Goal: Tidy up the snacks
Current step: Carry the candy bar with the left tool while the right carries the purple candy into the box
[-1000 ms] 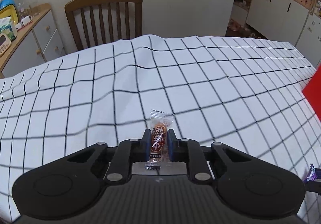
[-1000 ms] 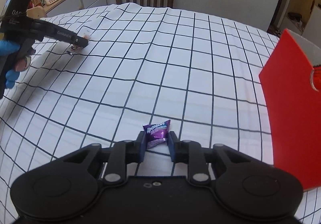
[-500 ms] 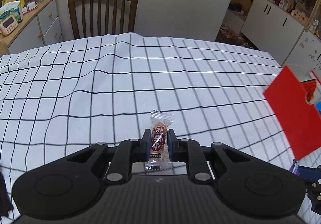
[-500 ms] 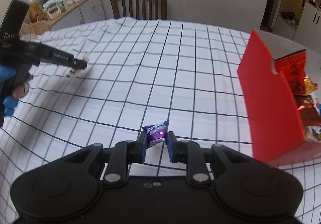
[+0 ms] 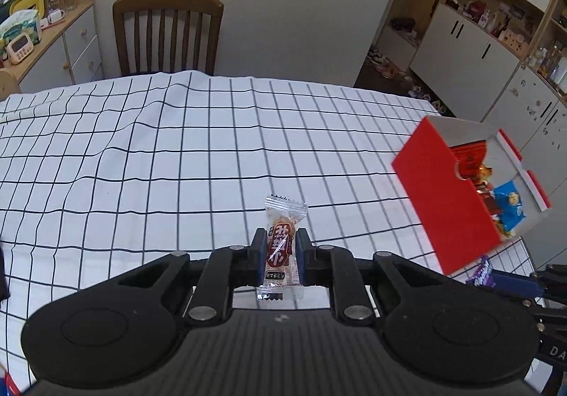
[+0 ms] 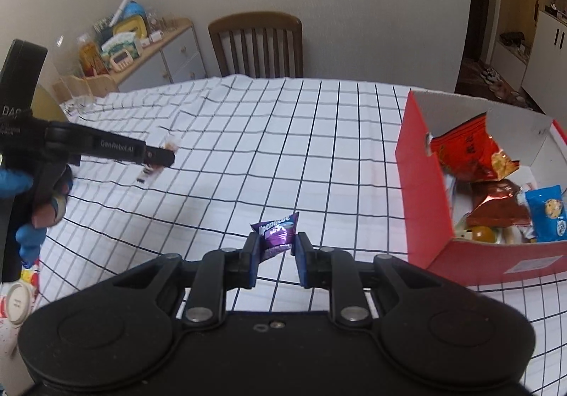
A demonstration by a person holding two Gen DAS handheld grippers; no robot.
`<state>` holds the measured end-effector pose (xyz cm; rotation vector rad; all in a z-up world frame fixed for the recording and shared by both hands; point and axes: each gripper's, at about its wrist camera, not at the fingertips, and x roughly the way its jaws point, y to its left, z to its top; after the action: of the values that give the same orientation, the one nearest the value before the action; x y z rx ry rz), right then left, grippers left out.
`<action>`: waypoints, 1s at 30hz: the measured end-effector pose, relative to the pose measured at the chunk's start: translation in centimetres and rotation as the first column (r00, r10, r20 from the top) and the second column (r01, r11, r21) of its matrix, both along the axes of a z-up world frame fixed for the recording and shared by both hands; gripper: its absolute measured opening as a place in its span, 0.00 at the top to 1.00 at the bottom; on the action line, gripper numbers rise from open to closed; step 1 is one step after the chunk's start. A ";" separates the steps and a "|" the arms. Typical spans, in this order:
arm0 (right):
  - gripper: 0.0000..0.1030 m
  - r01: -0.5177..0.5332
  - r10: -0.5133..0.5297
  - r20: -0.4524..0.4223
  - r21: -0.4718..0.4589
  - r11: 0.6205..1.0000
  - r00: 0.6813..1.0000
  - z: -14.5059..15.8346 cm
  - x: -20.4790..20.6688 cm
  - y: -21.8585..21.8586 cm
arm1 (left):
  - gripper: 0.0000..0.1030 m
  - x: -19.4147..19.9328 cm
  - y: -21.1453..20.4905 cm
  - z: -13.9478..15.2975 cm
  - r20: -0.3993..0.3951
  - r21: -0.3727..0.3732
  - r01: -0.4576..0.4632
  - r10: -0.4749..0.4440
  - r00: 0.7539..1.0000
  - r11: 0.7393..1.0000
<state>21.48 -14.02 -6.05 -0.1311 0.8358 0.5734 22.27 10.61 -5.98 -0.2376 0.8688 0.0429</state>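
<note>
left wrist view: left gripper [image 5: 279, 247] pinches a clear-wrapped brown snack [image 5: 280, 247] above the checked tablecloth [image 5: 177, 155]; right gripper [image 6: 274, 247] pinches a purple candy [image 6: 275, 231], red box [image 6: 418, 183] of snacks on the right, near both

Two grippers are in view: the left gripper [image 5: 278, 252] and the right gripper [image 6: 274, 256]. Each carries one snack: one clear-wrapped brown sausage snack [image 5: 280, 249] and one purple candy packet [image 6: 274, 233]. One red box [image 6: 421, 190] stands near the table's right edge, holding at least two orange-red bags [image 6: 467, 155] and one blue packet [image 6: 547, 213]. One wooden chair [image 5: 166, 32] stands at the table's far edge.
</note>
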 end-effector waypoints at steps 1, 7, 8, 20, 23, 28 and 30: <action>0.81 -0.001 0.001 -0.001 0.012 1.000 1.000 0.3 0.0 -0.5 | 0.84 -0.3 -0.6 0.4 0.003 -0.003 -0.001 0.001 1.000 1.000; 0.81 -0.014 0.013 0.007 0.041 0.999 1.000 1.4 -0.3 -3.2 | 0.84 -1.3 -4.8 2.7 0.033 -0.032 -0.003 0.004 0.999 0.999; 0.81 -0.015 0.014 0.010 0.043 0.999 1.000 1.5 -0.3 -3.6 | 0.84 -1.3 -5.7 3.0 0.039 -0.034 0.000 0.002 0.999 0.999; 0.81 -0.014 0.010 0.065 0.068 0.998 0.998 4.0 0.7 -11.4 | 0.84 -0.3 -16.9 5.6 0.094 -0.060 0.086 -0.080 0.992 0.994; 0.81 -0.006 0.001 0.079 0.069 0.998 0.997 4.4 1.3 -13.5 | 0.84 0.3 -19.5 5.6 0.096 -0.063 0.105 -0.098 0.991 0.993; 0.81 0.009 -0.015 0.096 0.067 0.998 0.995 4.8 2.2 -16.9 | 0.84 1.4 -23.0 5.6 0.096 -0.066 0.118 -0.111 0.989 0.991; 0.81 0.015 -0.022 0.102 0.066 0.998 0.995 5.0 2.7 -18.2 | 0.84 1.9 -24.1 5.6 0.092 -0.070 0.122 -0.116 0.989 0.990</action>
<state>24.13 -32.17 -1.06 -0.0922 0.7173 0.5715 24.19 -13.52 -0.40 -0.2556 0.7968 -0.1111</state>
